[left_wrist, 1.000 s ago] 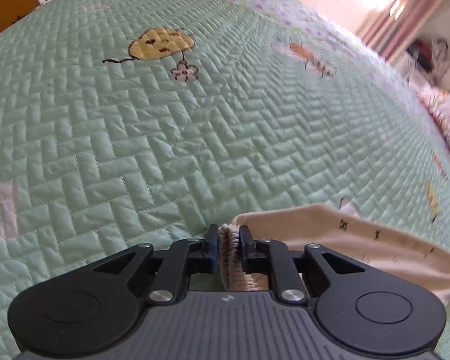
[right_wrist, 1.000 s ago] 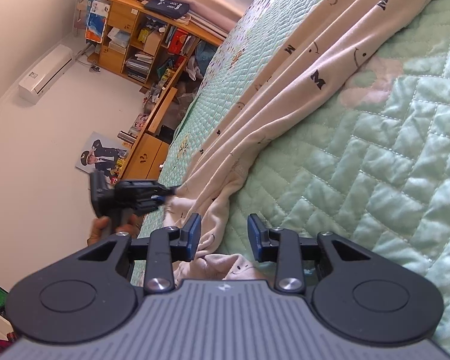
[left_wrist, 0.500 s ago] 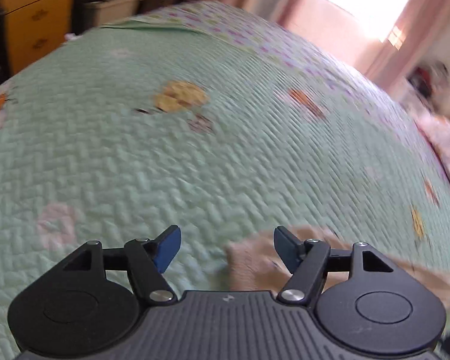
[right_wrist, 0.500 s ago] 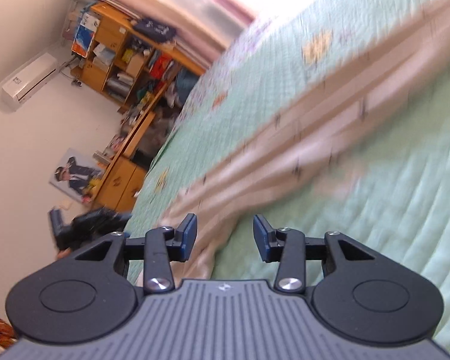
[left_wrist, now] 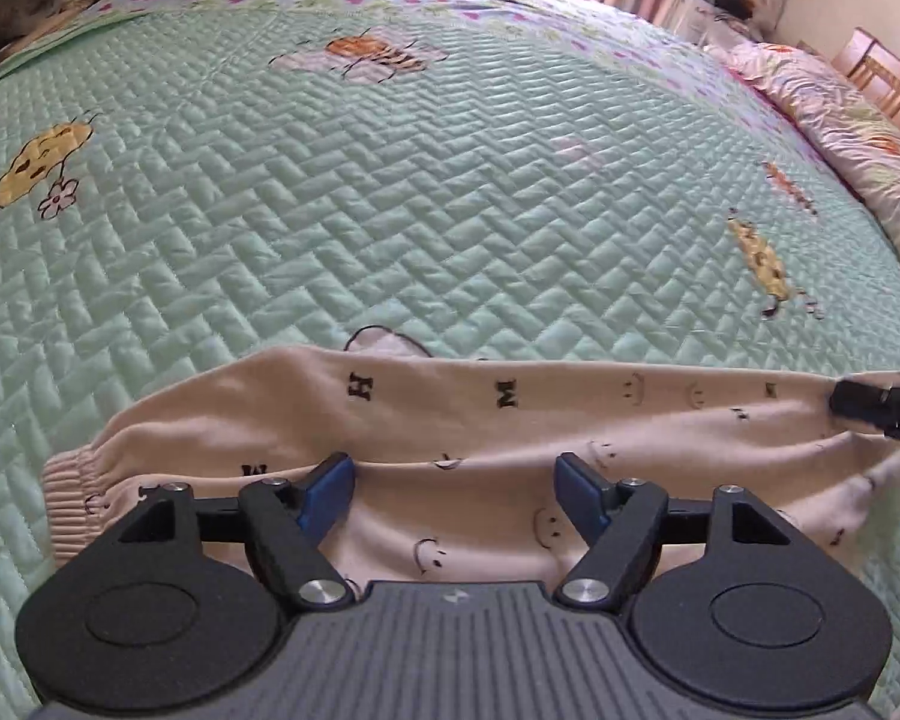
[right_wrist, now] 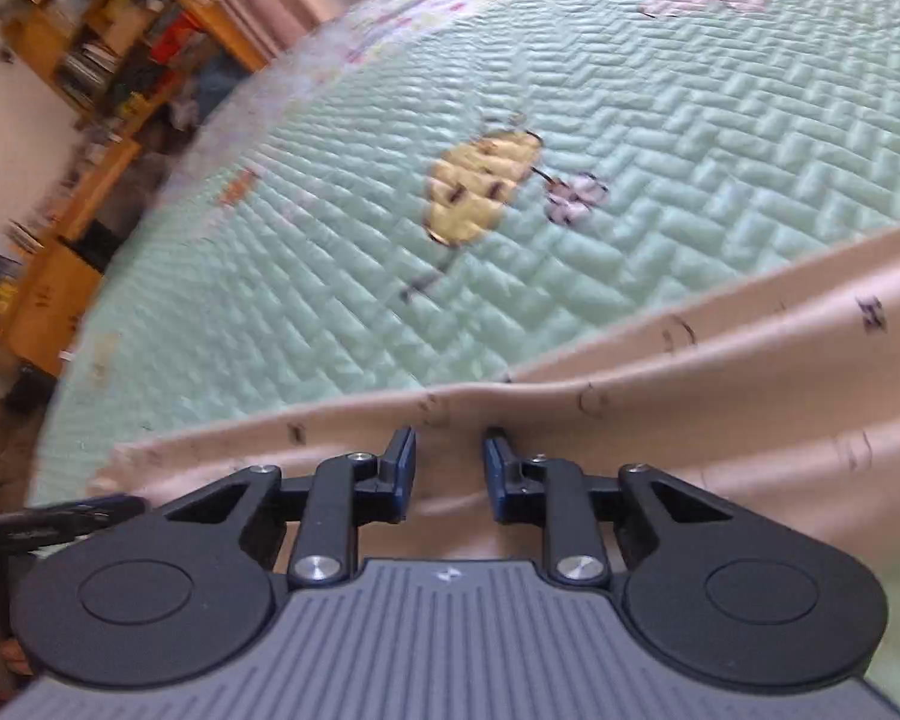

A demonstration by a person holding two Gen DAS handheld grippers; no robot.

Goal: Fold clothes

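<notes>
The cream pants (left_wrist: 510, 420) lie flat on the green quilt (left_wrist: 390, 210), spread under the wide-open jaws of the left gripper (left_wrist: 455, 489), while the right gripper (right_wrist: 448, 468), jaws just closing, has cloth between them but not pinched.

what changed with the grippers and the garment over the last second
The left gripper let go of the ribbed cuff; its jaws have just been opening, wide over the garment, clamping nothing. The right gripper slid along the cloth, its jaws just closing, a fold between them, not yet pinched. The garment stays on the quilt.
</notes>
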